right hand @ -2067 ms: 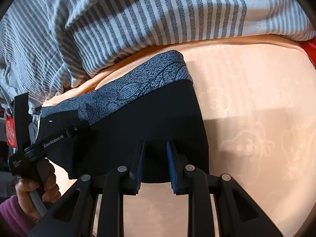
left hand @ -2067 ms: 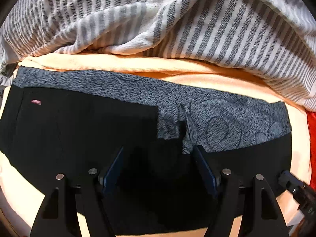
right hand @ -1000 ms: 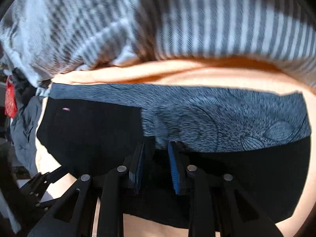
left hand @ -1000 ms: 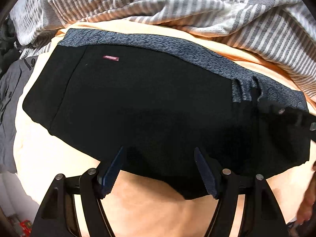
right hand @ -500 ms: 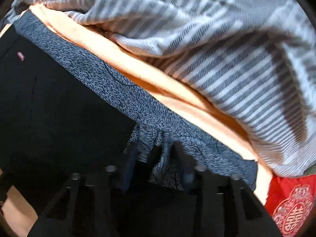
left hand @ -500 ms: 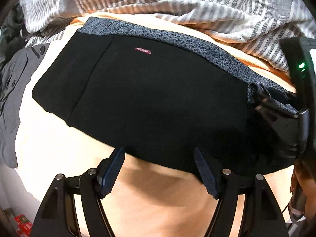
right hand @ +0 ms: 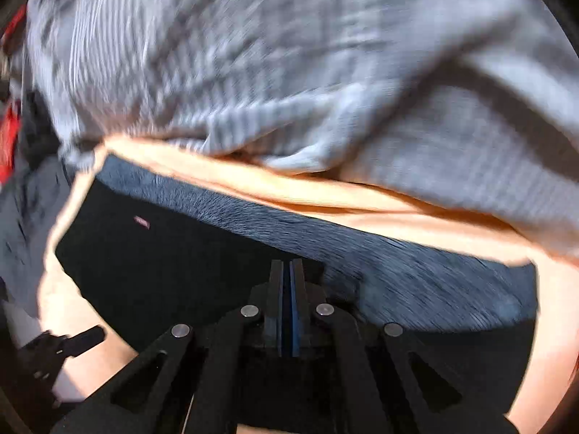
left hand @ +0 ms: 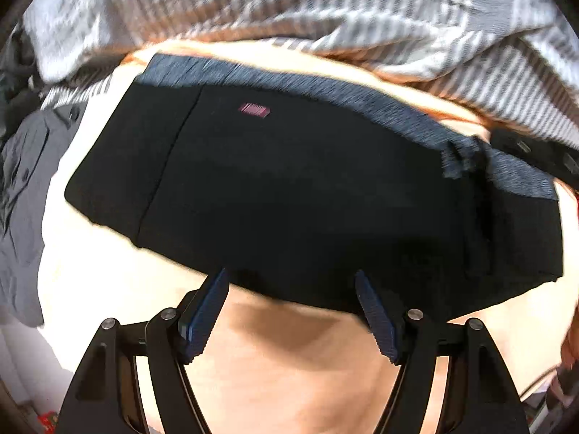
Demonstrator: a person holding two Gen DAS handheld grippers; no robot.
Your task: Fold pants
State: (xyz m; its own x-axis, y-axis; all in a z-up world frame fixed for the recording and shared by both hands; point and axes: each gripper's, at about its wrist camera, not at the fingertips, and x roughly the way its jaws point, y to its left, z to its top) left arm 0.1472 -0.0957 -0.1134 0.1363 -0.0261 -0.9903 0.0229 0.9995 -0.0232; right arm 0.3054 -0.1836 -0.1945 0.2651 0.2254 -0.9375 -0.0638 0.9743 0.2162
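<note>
The black pants (left hand: 307, 188) lie folded flat on a peach bed sheet (left hand: 289, 369), with a grey patterned waistband (left hand: 325, 86) along the far edge and a small red label (left hand: 254, 110). My left gripper (left hand: 291, 285) is open and empty, its tips at the pants' near edge. My right gripper (right hand: 287, 267) has its jaws pressed together over the pants (right hand: 163, 260), near the waistband (right hand: 416, 271); no cloth shows between the pads. The right wrist view is blurred.
A grey-and-white striped blanket (left hand: 325, 11) is bunched along the far side, also in the right wrist view (right hand: 289, 72). A dark grey garment (left hand: 21, 188) lies at the left. The other tool shows at the left wrist view's right edge (left hand: 535, 155).
My left gripper has drawn back off the pants to their near edge. My right gripper has closed fully, and its view has swung left along the waistband, blurring.
</note>
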